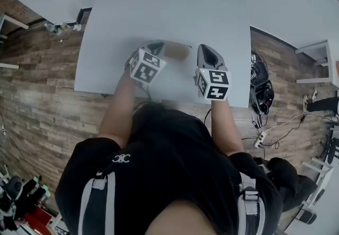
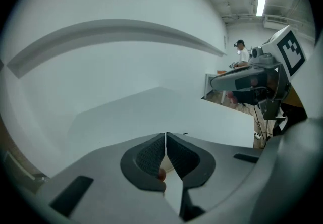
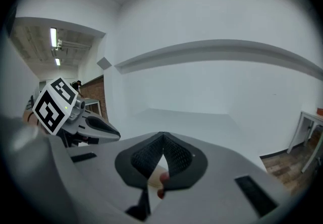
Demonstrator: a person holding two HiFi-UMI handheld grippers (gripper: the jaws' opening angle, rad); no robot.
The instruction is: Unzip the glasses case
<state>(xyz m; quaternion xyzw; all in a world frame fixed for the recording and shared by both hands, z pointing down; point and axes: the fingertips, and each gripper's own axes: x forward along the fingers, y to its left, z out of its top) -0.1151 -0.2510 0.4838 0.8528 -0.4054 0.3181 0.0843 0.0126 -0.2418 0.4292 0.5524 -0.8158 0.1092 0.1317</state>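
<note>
The person is standing at the near edge of the white tabletop, holding a gripper in each hand over that edge. The glasses case, a tan oblong, is lying flat on the tabletop close to the near edge, roughly midway along it and between the two grippers' tips.

The left gripper is pointing forward and down, with its tip just beside the left end of the case; whether it is touching the case cannot be told from the head view. In its own view the left gripper is showing its jaws clenched, the ribbed pads meeting at the tips with nothing between them.

The right gripper is sitting just to the right of the case, apart from it and angled less steeply. Its own view is showing the right gripper clenched as well, tips together and empty.

Each gripper is appearing in the other's view, its marker cube riding on top. Wooden floor is surrounding the tabletop, and cables with a power strip are lying on it past the right edge.
</note>
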